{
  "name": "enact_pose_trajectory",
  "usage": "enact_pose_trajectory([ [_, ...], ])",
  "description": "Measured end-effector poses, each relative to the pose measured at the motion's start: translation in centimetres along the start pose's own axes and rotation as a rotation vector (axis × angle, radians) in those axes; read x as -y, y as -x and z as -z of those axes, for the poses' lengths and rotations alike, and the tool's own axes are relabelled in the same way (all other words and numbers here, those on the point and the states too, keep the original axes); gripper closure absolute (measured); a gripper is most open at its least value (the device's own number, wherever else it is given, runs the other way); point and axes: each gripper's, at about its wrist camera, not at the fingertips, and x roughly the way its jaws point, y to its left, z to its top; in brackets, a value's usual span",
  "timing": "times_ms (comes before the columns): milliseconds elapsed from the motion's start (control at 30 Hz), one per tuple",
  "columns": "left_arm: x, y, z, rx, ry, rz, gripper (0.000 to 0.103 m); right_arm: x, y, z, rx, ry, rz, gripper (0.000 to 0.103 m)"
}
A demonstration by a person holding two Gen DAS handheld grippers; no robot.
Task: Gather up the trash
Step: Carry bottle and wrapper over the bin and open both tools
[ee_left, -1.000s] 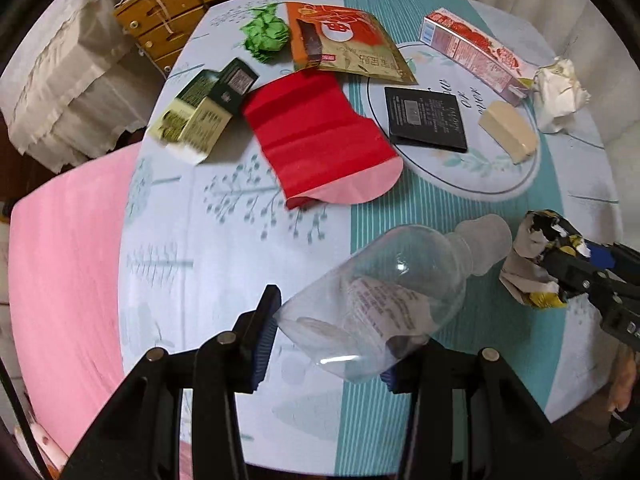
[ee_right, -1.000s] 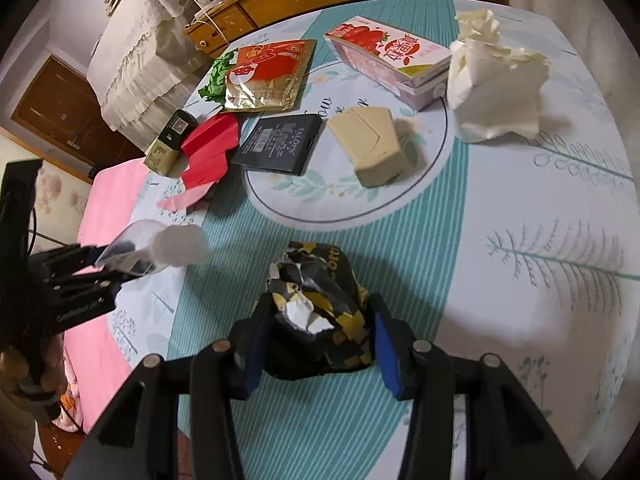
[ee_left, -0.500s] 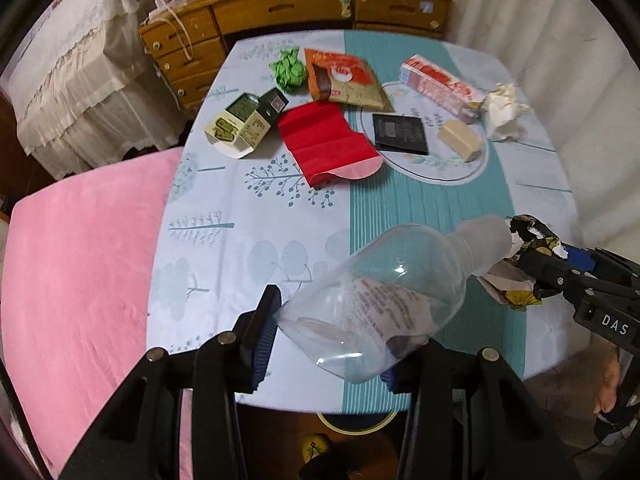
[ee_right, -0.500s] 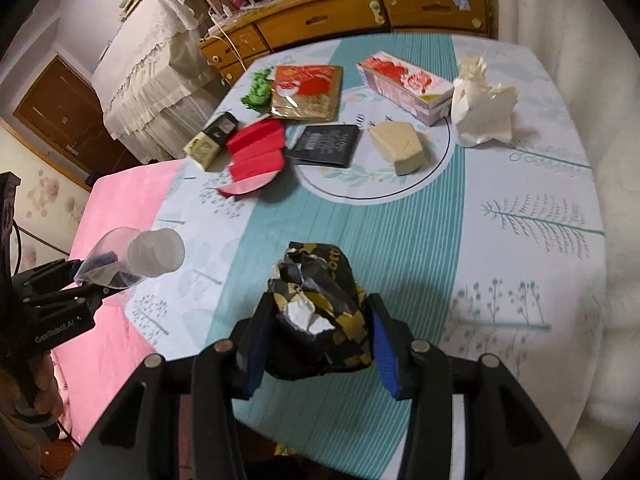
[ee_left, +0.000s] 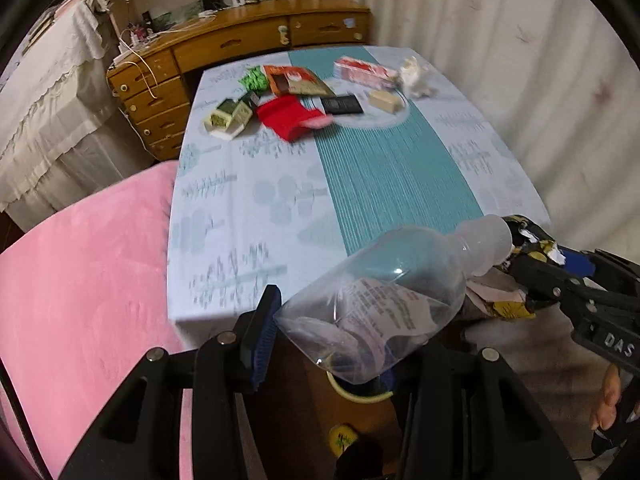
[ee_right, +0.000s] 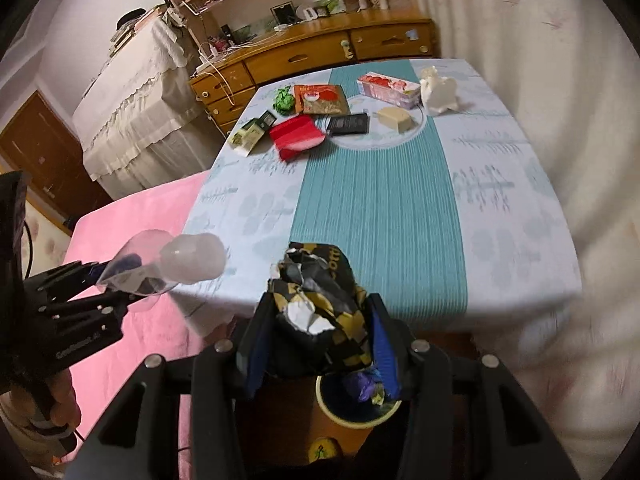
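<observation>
My left gripper (ee_left: 326, 340) is shut on a clear plastic bottle (ee_left: 396, 304) with a white cap, held past the table's near edge; the bottle (ee_right: 180, 260) also shows at the left of the right wrist view. My right gripper (ee_right: 320, 344) is shut on a crumpled black-and-gold wrapper (ee_right: 320, 312), which appears again as the wrapper (ee_left: 528, 248) beside the bottle's cap. Directly below both sits a round bin (ee_right: 352, 412) with a yellow rim and purple trash inside; the bin (ee_left: 360, 394) peeks out under the bottle.
The table (ee_right: 380, 208) with its teal-striped cloth still carries a red folder (ee_right: 298, 136), black packet (ee_right: 348, 124), beige block (ee_right: 396, 118), pink carton (ee_right: 388, 86), crumpled tissue (ee_right: 438, 90), green wad (ee_right: 283, 100), snack pouch (ee_right: 322, 100) and green box (ee_right: 252, 132). A pink bed (ee_left: 80, 300) lies left.
Both grippers have pulled back and risen off the table, carrying the bottle and the wrapper past its near edge to above the bin on the floor.
</observation>
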Motion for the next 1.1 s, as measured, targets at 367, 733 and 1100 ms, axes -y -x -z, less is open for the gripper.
enact_pose_trajectory([
  [367,2.2,-0.3,8.5,-0.09,-0.048,0.06,0.062,-1.9,4.2,9.7,-0.058,-0.019,0.091,0.058],
  [733,5.2,-9.9,14.0,-0.248,0.021,0.024,0.062,3.7,-2.8,16.8,-0.199,-0.119,0.106,0.058],
  [1100,7.1,-24.8,19.5,-0.373,0.106,-0.011,0.062,10.1,-16.9,22.9,-0.316,-0.22,0.099,0.058],
])
